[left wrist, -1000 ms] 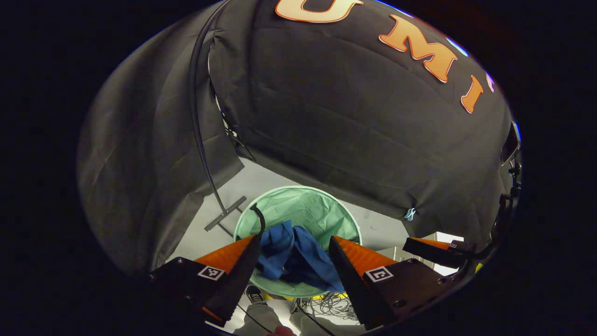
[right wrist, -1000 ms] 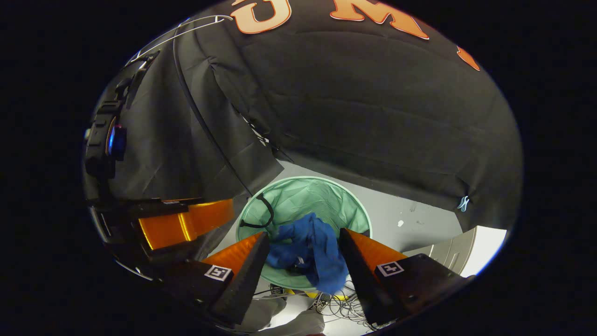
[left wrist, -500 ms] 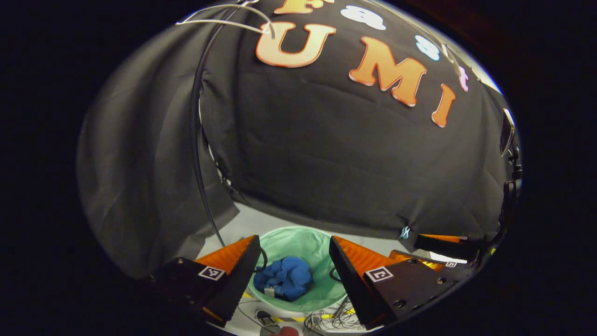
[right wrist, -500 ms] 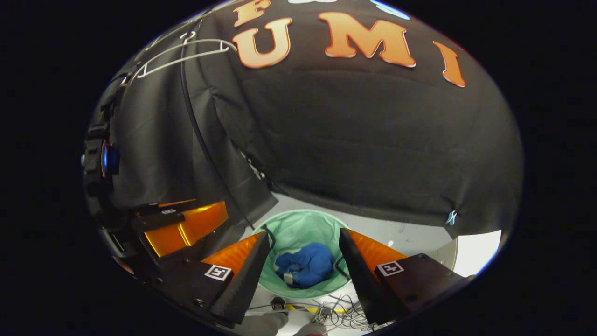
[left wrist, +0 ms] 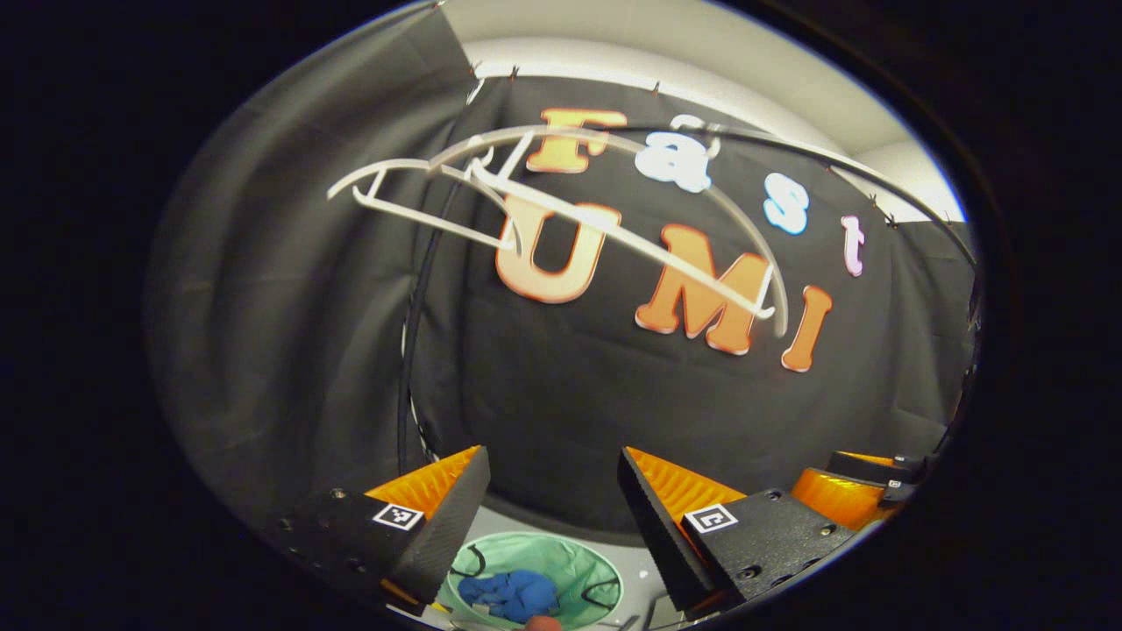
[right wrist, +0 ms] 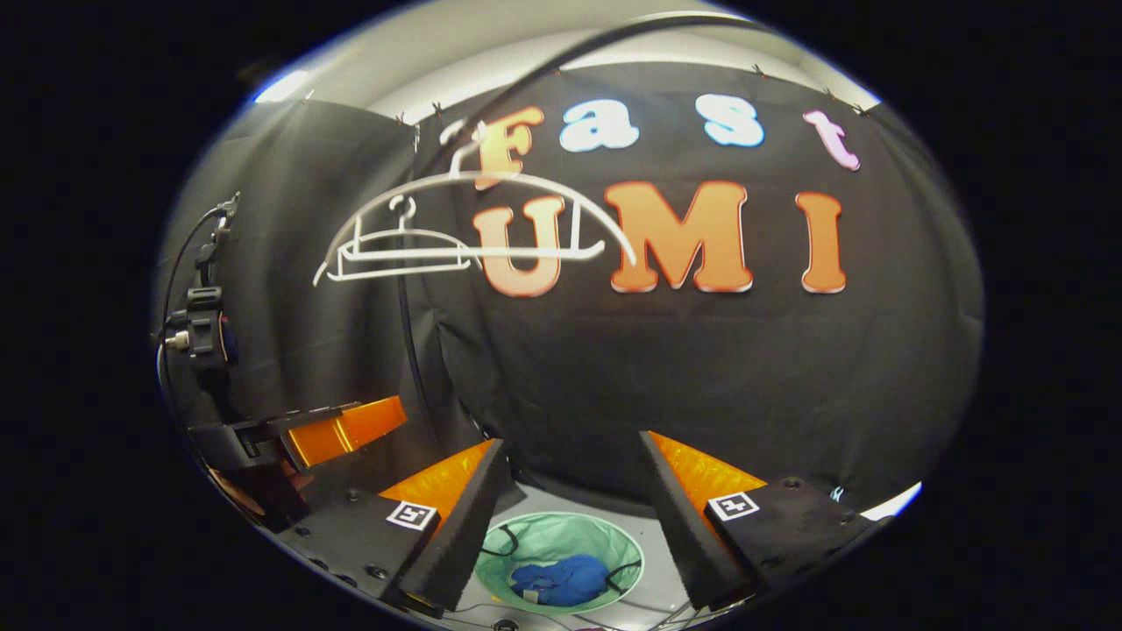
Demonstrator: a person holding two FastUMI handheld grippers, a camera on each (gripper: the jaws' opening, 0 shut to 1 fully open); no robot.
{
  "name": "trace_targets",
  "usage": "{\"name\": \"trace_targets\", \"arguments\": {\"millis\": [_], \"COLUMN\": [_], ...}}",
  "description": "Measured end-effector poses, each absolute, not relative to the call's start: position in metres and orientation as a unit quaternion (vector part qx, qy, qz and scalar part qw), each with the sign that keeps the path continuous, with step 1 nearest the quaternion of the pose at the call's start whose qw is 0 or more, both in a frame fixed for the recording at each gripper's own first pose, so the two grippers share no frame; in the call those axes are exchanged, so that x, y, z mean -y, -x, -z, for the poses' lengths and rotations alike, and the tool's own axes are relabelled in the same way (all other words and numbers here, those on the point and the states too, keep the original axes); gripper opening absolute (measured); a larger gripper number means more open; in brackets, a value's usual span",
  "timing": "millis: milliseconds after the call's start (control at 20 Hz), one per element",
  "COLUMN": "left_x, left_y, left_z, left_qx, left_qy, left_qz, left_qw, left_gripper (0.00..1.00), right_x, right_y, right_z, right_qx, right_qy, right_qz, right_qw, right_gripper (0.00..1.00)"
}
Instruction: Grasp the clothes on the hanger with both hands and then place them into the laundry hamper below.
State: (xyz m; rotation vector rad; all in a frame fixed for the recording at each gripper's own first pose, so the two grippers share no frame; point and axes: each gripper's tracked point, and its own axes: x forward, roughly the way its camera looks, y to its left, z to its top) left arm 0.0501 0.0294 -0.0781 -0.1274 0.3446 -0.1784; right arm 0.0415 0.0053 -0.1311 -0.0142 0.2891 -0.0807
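1. Nearest, the left gripper [left wrist: 550, 499] has its fingers spread wide with nothing between them; the right gripper [right wrist: 570, 491] is equally wide apart and empty.
2. Below them, a bundled blue garment [right wrist: 563, 580] lies inside the green laundry hamper [right wrist: 605, 545] on the floor.
3. Farther up, bare white hangers [right wrist: 412, 241] hang from a rail, in front of the black cloth wall [right wrist: 701, 368].

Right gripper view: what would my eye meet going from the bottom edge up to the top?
Blue clothes lying in the green laundry hamper → the right claw, its fingers spread apart with nothing between them → the white hangers hanging bare high on the booth wall.
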Motion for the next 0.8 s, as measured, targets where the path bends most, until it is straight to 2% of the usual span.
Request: {"name": "trace_targets", "arguments": {"millis": [150, 200, 250, 300, 450, 500, 550, 700, 800], "left_x": [-0.031, -0.031, -0.035, -0.036, -0.034, -0.036, -0.037, -0.041, -0.042], "left_y": [-0.021, -0.006, 0.008, 0.015, 0.043, 0.051, 0.058, 0.071, 0.073], "left_z": [0.043, 0.026, 0.008, -0.003, -0.034, -0.042, -0.05, -0.067, -0.073], "left_qx": [-0.138, -0.127, -0.119, -0.109, -0.078, -0.072, -0.064, -0.05, -0.044], "left_qy": [0.068, 0.074, 0.077, 0.077, 0.071, 0.069, 0.067, 0.066, 0.059], "left_qz": [0.062, 0.058, 0.055, 0.05, 0.037, 0.032, 0.03, 0.028, 0.029], "left_qw": [0.986, 0.987, 0.988, 0.99, 0.994, 0.995, 0.995, 0.996, 0.997], "left_gripper": [0.93, 0.93, 0.93, 0.88, 0.88, 0.93, 0.88, 0.9, 0.93], "right_x": [0.001, 0.005, 0.008, 0.012, 0.02, 0.022, 0.023, 0.024, 0.025], "right_y": [-0.017, -0.009, 0.0, 0.016, 0.046, 0.054, 0.061, 0.077, 0.086], "right_z": [0.085, 0.072, 0.062, 0.049, 0.032, 0.027, 0.023, 0.01, 0.002], "right_qx": [-0.098, -0.088, -0.079, -0.07, -0.059, -0.056, -0.052, -0.037, -0.024], "right_qy": [-0.007, -0.011, -0.012, -0.013, -0.014, -0.016, -0.019, -0.02, -0.019], "right_qz": [0.026, 0.023, 0.02, 0.018, 0.019, 0.02, 0.02, 0.021, 0.025], "right_qw": [0.995, 0.996, 0.997, 0.997, 0.998, 0.998, 0.998, 0.999, 0.999], "right_gripper": [0.97, 0.87, 0.87, 0.87, 0.92, 0.94, 0.95, 1.0, 0.99]}}
